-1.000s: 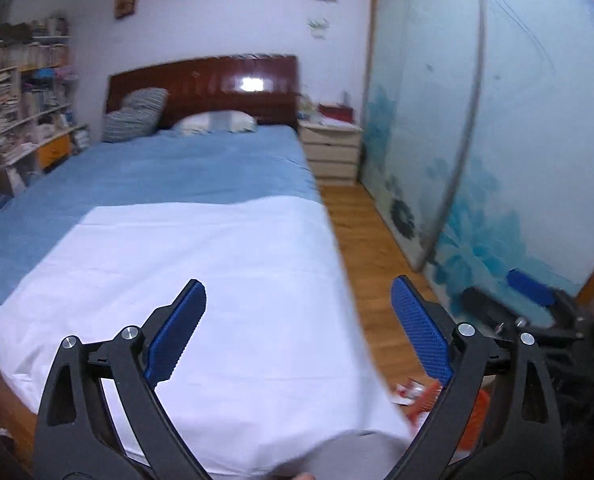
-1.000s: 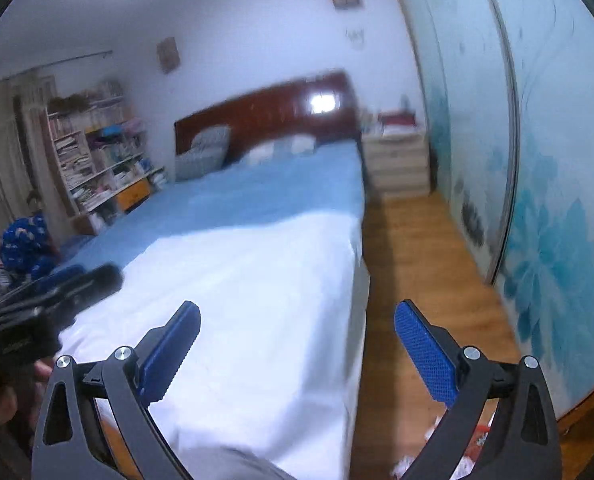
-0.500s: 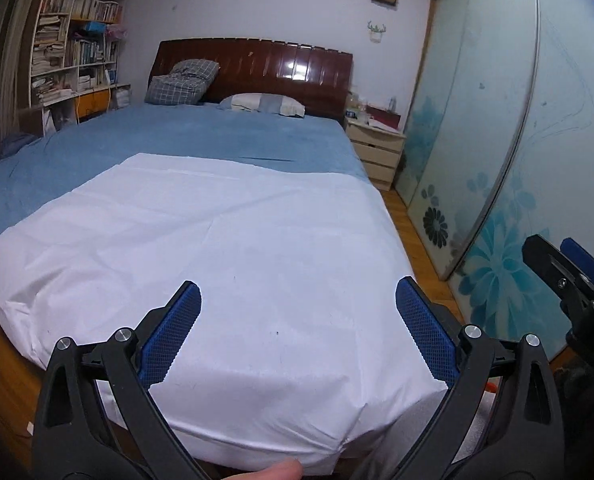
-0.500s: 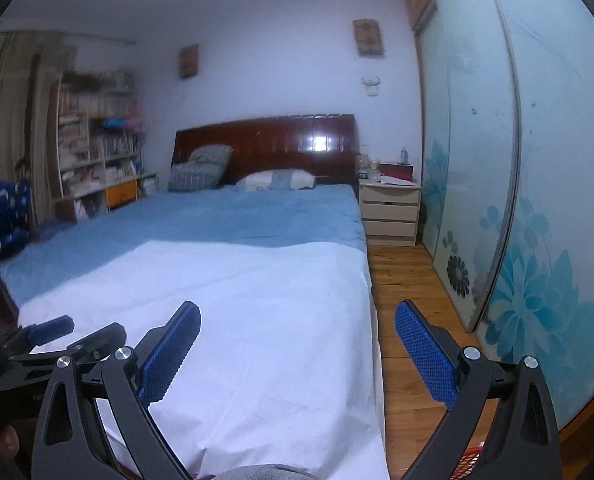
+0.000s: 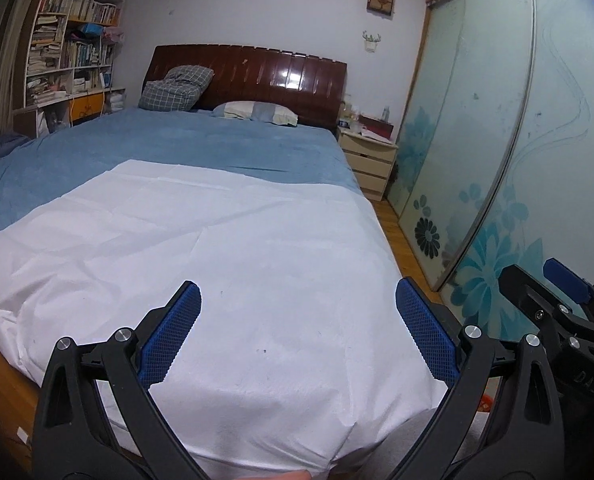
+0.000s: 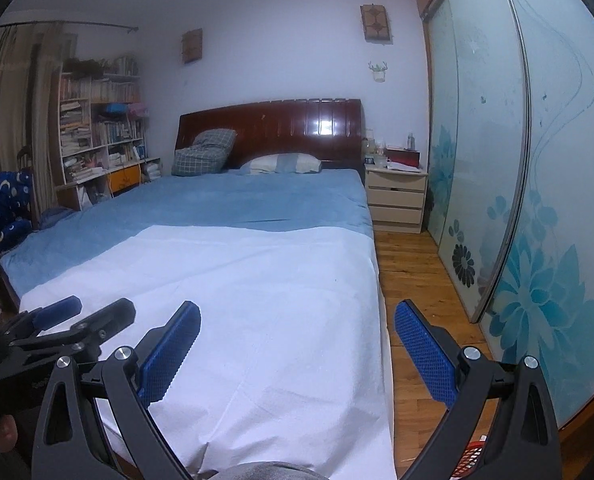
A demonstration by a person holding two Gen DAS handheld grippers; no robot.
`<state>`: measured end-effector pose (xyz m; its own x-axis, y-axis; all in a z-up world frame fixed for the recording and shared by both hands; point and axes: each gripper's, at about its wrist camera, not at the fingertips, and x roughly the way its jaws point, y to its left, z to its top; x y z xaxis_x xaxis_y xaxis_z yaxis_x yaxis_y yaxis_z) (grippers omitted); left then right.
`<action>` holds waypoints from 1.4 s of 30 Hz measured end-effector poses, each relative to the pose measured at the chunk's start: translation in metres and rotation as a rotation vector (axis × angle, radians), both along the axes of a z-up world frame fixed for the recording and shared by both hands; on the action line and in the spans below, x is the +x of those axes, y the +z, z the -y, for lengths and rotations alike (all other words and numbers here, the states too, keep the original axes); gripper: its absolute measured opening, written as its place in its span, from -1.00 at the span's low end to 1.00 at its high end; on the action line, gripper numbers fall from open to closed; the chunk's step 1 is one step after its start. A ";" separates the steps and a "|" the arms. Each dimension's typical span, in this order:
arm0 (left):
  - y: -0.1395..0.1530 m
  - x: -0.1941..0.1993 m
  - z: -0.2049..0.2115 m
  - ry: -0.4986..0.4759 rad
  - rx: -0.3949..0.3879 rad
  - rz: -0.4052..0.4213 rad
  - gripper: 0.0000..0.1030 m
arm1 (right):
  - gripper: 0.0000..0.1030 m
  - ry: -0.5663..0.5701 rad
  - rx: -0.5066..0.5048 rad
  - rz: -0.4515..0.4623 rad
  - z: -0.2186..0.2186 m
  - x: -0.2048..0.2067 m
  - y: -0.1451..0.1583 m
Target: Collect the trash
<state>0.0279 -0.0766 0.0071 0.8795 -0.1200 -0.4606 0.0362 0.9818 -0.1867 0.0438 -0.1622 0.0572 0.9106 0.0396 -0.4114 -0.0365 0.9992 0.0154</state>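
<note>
I see no loose trash on the bed or the floor. My left gripper (image 5: 297, 320) is open and empty, held over the foot of the white sheet (image 5: 225, 272). Beside the bed's right corner my right gripper (image 6: 297, 332) is also open and empty. Each gripper shows in the other's view: the right gripper (image 5: 533, 274) at the right edge, the left gripper (image 6: 93, 312) at the lower left. A red mesh basket (image 6: 471, 458) peeks out low on the floor behind my right finger, and a sliver of the red basket (image 5: 486, 402) shows in the left wrist view.
A wide bed (image 6: 257, 204) with a blue cover and dark wooden headboard fills the room. A strip of wooden floor (image 6: 413, 264) runs between it and the sliding glass wardrobe doors (image 6: 537, 208). A nightstand (image 6: 395, 196) stands at the back, with bookshelves (image 5: 69, 52) to the left.
Both views have tilted up and steadied to face the bed squarely. The floor clutter seen low right a second ago has slid almost out of view. Both grippers stay open.
</note>
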 end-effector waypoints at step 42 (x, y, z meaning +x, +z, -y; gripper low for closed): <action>0.001 -0.007 -0.022 0.059 -0.030 -0.003 0.88 | 0.86 0.001 -0.052 -0.020 0.001 0.011 0.005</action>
